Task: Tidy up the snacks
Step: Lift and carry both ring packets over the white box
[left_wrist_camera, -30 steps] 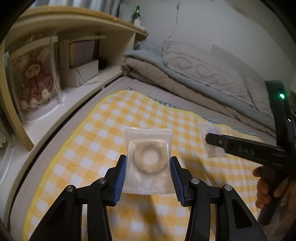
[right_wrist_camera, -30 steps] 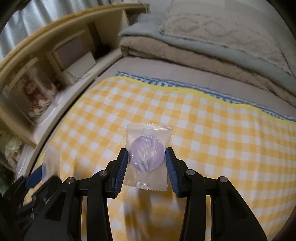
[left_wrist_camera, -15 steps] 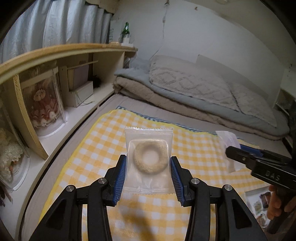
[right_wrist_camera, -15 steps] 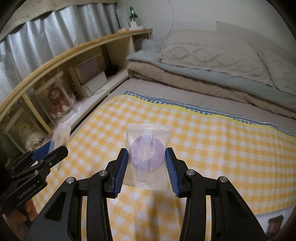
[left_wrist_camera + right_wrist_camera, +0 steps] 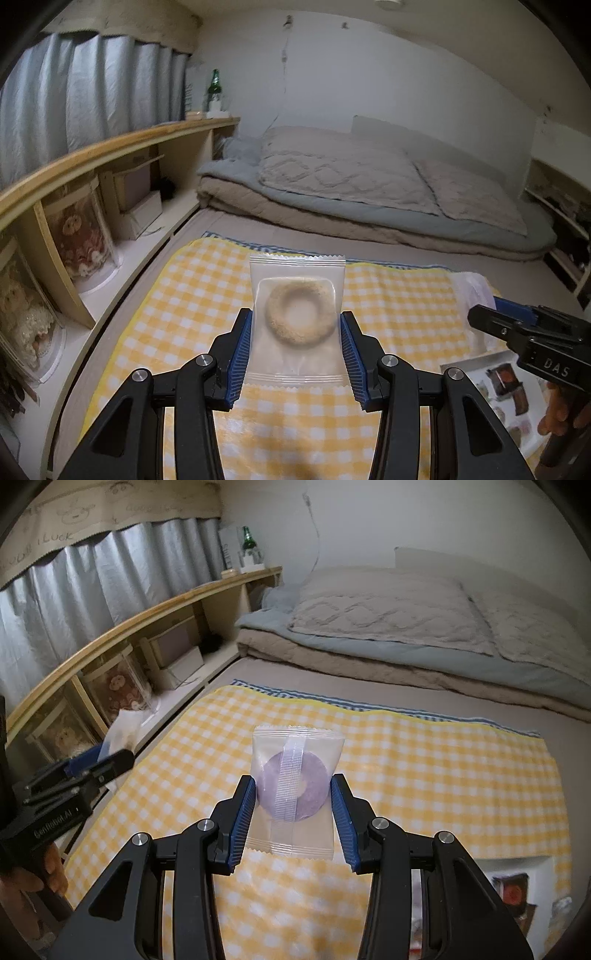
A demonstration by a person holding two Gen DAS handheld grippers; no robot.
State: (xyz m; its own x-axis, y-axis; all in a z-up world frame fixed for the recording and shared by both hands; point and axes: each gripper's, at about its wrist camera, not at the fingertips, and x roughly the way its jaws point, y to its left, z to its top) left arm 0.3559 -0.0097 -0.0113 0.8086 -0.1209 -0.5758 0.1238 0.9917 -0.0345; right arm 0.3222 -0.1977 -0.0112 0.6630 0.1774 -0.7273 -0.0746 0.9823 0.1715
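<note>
Both grippers are rising away from the yellow checked cloth (image 5: pixel 192 317), so more of the bed and wall is showing than a second ago. I'm keeping the left gripper (image 5: pixel 296 345) clamped on the beige ring snack packet (image 5: pixel 297 317) and the right gripper (image 5: pixel 293 812) clamped on the purple snack packet (image 5: pixel 295 786), each pinched by its side edges. I'm judging a level, steady carry is best, since the wrappers are slippery. Open cloth is lying ahead; the wooden shelf (image 5: pixel 110 147) is crowding the left, and a white tray (image 5: pixel 491 391) is sitting near right.
</note>
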